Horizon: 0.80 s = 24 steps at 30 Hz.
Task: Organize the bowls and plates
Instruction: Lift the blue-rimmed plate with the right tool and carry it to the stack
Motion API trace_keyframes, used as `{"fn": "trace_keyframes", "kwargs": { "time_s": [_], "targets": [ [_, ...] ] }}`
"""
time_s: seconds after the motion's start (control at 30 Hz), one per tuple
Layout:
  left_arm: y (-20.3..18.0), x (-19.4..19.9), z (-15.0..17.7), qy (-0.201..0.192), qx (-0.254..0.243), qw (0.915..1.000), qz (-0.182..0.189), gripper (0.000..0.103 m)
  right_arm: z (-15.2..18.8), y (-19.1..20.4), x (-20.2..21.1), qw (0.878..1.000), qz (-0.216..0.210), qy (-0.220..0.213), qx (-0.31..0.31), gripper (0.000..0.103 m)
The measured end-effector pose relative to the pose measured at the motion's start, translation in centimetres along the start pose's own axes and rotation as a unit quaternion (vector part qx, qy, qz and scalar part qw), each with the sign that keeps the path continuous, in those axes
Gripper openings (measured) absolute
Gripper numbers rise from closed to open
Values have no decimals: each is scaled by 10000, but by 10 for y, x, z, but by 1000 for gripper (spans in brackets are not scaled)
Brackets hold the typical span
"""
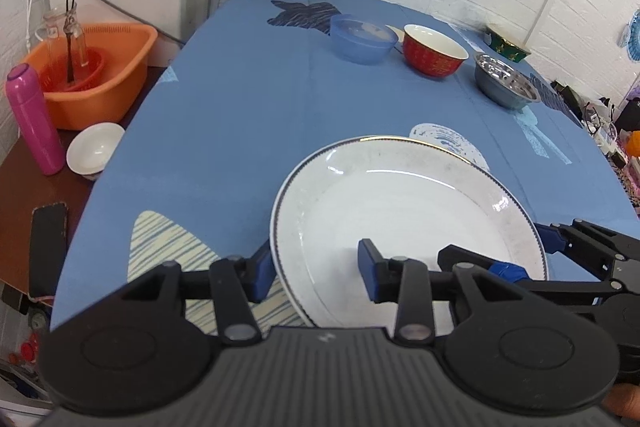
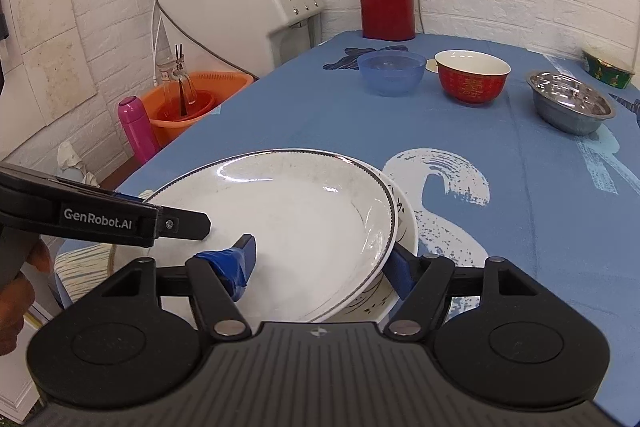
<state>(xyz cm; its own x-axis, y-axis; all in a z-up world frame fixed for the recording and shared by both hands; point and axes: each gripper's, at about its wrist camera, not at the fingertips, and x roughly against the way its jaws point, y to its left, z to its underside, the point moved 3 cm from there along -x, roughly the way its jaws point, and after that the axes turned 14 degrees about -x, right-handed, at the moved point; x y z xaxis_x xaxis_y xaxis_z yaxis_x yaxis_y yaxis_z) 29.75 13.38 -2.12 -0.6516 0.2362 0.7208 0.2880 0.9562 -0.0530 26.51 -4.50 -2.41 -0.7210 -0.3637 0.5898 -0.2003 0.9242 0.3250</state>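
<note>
- Plate (image 1: 404, 223) sits near the front of the table (image 1: 240, 115), resting on a second, patterned dish (image 2: 404, 223) underneath.
- Left gripper (image 1: 316, 273): fingers wide, straddling the plate's left rim, one pad outside, one over the well. Not clamped, as far as I can tell.
- Right gripper (image 2: 324, 259): fingers wide, straddling the right rim the same way. One pad is wrapped in blue tape.
- Handling, my read: glazed ceramic, so stiff, fairly heavy, slick and chippable. Pinch the rim, pad above and pad below, from both sides and keep it level. It's likely to slide on the lower dish.
- Right view only: the lower dish and the left gripper's arm reaching over the plate.
- Left view only: small white bowl (image 1: 94, 149) on the side bench beside the pink bottle (image 1: 34, 119).
- Both views: blue bowl (image 1: 362, 39), red bowl (image 1: 434, 51) and steel bowl (image 1: 506, 85) in a row at the back, well apart from the plate.
</note>
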Motion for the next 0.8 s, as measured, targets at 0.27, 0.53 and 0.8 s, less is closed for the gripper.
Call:
{"fn": "trace_keyframes", "kwargs": {
  "time_s": [0.27,0.53,0.8],
  "targets": [
    [-1,17,-13,-391,-154,9987,-293,50,-3,-1,4,9998,108,-136,25,56],
    [-14,22,-19,-492,-284,9979,-303,52,-7,-9,13,9997,-70,-50,-225,55],
    [-26,25,-25,-549,-411,9972,-312,53,-1,0,16,9998,-81,117,172,55]
  ]
}}
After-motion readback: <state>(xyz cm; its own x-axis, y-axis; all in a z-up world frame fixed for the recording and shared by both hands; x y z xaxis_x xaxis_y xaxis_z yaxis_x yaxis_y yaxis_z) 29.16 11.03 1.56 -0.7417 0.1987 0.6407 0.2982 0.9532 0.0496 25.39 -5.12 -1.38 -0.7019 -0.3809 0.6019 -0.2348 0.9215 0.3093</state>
